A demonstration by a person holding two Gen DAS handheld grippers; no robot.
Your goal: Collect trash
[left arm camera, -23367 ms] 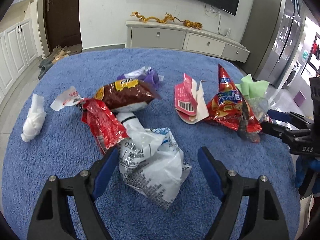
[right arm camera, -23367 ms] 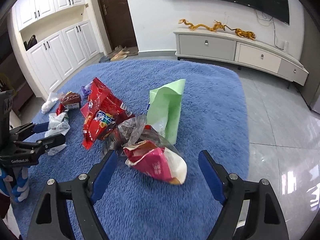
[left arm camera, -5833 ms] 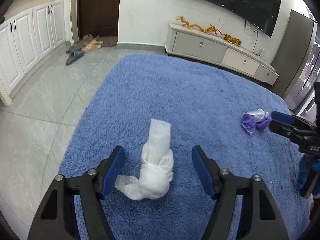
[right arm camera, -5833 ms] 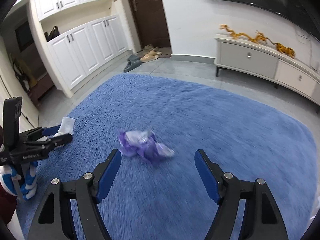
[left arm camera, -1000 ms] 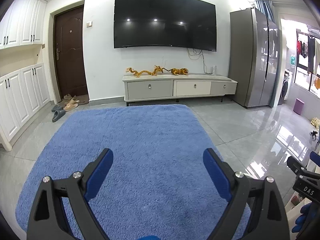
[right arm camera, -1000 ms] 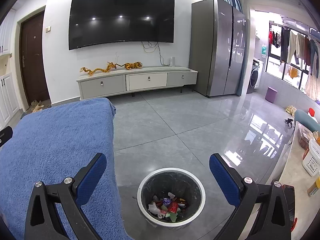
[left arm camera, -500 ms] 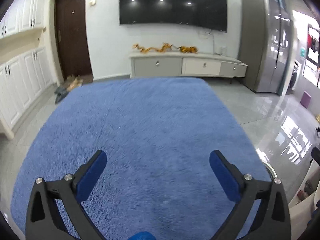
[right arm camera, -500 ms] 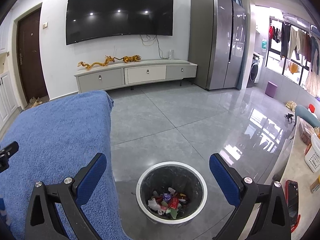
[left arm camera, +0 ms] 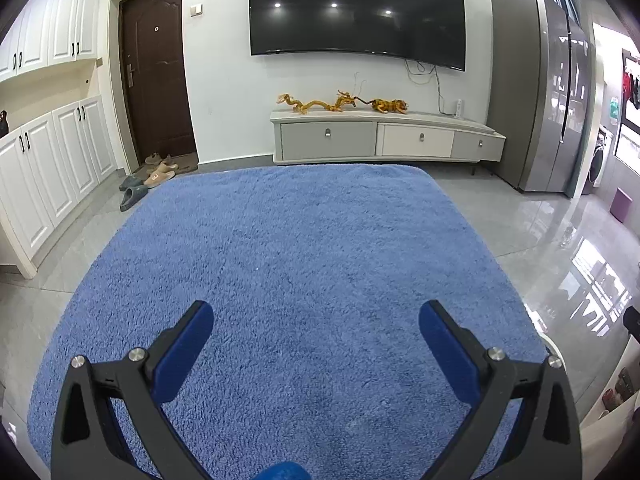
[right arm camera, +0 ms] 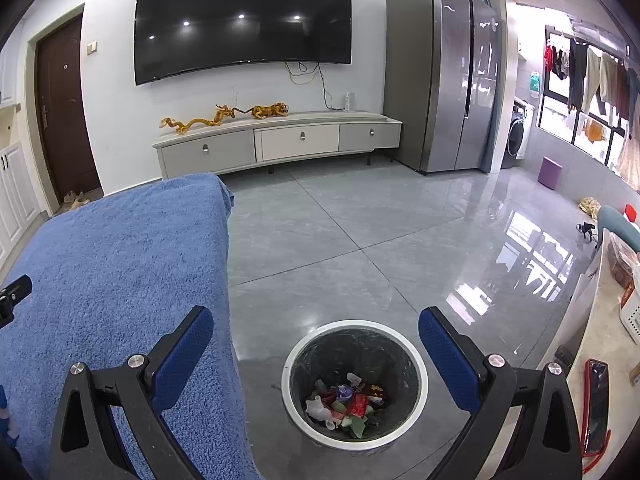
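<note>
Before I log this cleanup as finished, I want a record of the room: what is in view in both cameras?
blanket: 1, blue, spread over the surface ahead
bin: 1, dark with white rim, on the floor right of the blanket
trash: mixed pile, white, red, green, purple, inside the bin
TV: 1, black, on the far wall
cabinet: 1, grey and white, under the TV
figurines: golden, on the cabinet
fridge: 1, grey, right of the cabinet
door: 1, brown, far left
slippers: several, by the door
left gripper: 1, black with blue pads, open, empty
right gripper: 1, same, open, empty, above the bin
</note>
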